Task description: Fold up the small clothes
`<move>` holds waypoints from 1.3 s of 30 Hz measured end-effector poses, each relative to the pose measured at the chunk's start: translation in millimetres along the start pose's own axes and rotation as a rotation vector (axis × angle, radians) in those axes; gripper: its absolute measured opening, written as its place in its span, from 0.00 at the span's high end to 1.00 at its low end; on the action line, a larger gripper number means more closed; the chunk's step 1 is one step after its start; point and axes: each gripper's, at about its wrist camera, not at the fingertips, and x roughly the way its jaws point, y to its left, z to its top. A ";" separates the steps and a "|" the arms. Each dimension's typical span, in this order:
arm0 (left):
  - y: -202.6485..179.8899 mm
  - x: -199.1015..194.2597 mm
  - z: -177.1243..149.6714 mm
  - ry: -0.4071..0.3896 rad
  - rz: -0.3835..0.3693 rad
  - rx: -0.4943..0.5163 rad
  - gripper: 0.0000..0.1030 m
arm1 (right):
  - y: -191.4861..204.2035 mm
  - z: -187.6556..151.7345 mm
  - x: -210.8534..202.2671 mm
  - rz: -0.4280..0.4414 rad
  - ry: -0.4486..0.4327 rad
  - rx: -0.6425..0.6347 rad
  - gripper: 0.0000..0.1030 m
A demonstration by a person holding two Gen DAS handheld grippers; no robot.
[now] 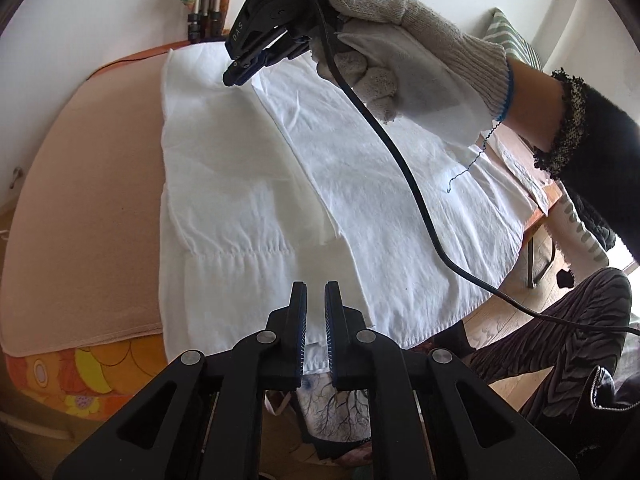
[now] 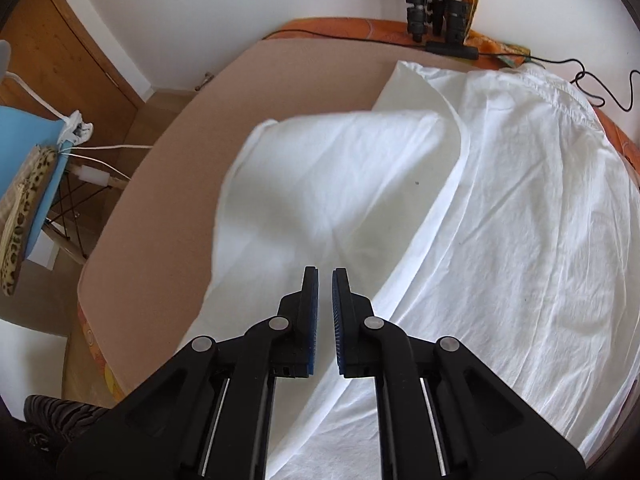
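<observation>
lying flat on the tan table (image 1: 80, 200), the white garment (image 1: 360, 184) has one side panel folded inward. left gripper (image 1: 315, 292) and right gripper (image 2: 325, 280) hover above it, jaws narrowly parted and empty, likely placed for regrasping.

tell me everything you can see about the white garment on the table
The white garment is thin, wrinkled woven cloth spread flat over the tan table cover, its near hem hanging past the edge. One side panel is folded inward, leaving a long diagonal edge. A stitched gathered seam crosses its lower part. Neither gripper visibly holds it.
</observation>
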 end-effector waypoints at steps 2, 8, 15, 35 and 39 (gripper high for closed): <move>5.9 3.1 -2.6 0.018 0.041 -0.008 0.92 | -16.5 -7.3 3.2 -0.091 0.021 0.032 0.93; 46.8 -40.4 -13.7 -0.077 0.115 -0.144 0.66 | -50.4 -28.2 -19.6 -0.163 0.029 0.081 0.92; 88.1 -34.8 -20.9 -0.077 0.055 -0.367 0.49 | -18.9 -15.0 -72.3 -0.075 -0.109 0.038 0.60; 64.3 -24.3 -24.7 -0.095 0.041 -0.289 0.98 | 69.8 79.7 37.0 -0.164 0.032 0.058 0.35; 50.5 -35.2 -25.5 -0.130 0.025 -0.238 0.99 | 63.7 80.5 58.1 -0.240 0.071 0.059 0.38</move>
